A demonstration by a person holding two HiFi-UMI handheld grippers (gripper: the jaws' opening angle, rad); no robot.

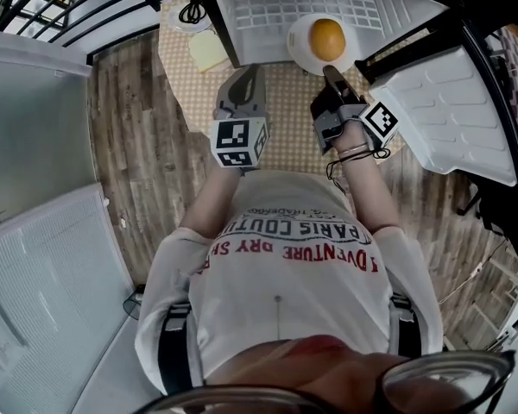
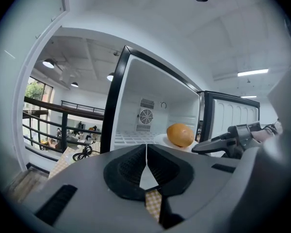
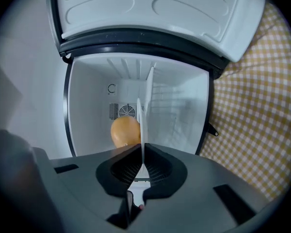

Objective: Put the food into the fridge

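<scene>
An orange (image 1: 327, 38) lies on a white plate (image 1: 303, 48) held at the mouth of the open fridge (image 1: 268, 11). My right gripper (image 1: 331, 74) is shut on the plate's near rim. In the right gripper view the plate (image 3: 147, 106) shows edge-on as a thin white line, with the orange (image 3: 125, 131) to its left and the fridge's white inside behind. My left gripper (image 1: 246, 74) is shut with nothing in it, to the left of the plate. In the left gripper view the orange (image 2: 180, 135) and the right gripper (image 2: 233, 140) appear to the right of the left gripper (image 2: 146, 159).
The fridge door (image 1: 449, 119) stands open at the right. The fridge sits on a checkered cloth (image 1: 285, 102). A black cable (image 1: 190, 11) and a yellow note (image 1: 207, 50) lie left of it. White cabinets (image 1: 34, 128) stand at the left, a black railing (image 1: 52, 7) behind.
</scene>
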